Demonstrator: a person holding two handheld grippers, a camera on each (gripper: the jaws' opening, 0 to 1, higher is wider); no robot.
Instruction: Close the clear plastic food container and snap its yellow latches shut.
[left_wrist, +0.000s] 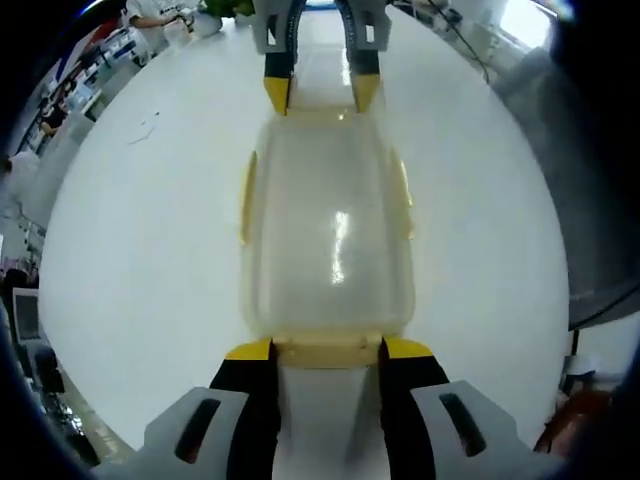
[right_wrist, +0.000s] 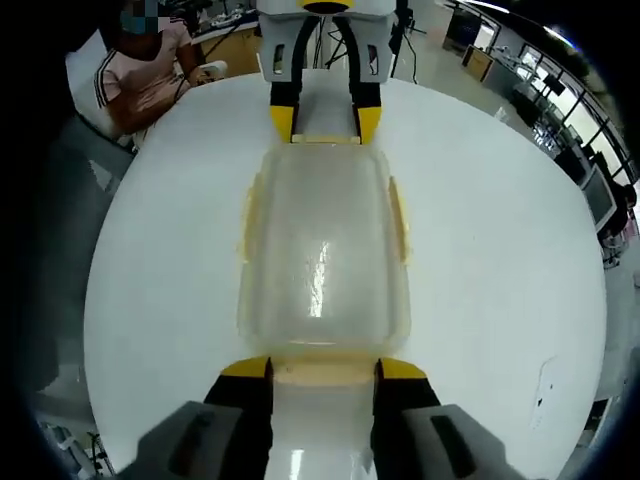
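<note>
The left gripper (left_wrist: 327, 349) is sitting at the near short end of the container (left_wrist: 328, 235), its two yellow-tipped jaws spread and standing on either side of the yellow end latch (left_wrist: 327, 350), tips right against the container's end. The container, clear plastic with its lid on, is lying flat on the round white table (left_wrist: 130, 270), stretching straight away from the left gripper. Yellow side latches (left_wrist: 246, 197) are lying along both long sides of the container. At the far short end of the container, the right gripper (left_wrist: 322, 92) is facing back, jaws spread likewise.

In the right gripper view the same layout is showing from the other end: the right gripper (right_wrist: 324, 369) is standing with its spread jaws around the near end latch (right_wrist: 324, 371) of the container (right_wrist: 322, 250), and the left gripper (right_wrist: 326, 122) is meeting the far end. Past the table (right_wrist: 480, 260), beyond the container, a person in a pink shirt (right_wrist: 148, 75) is sitting.
</note>
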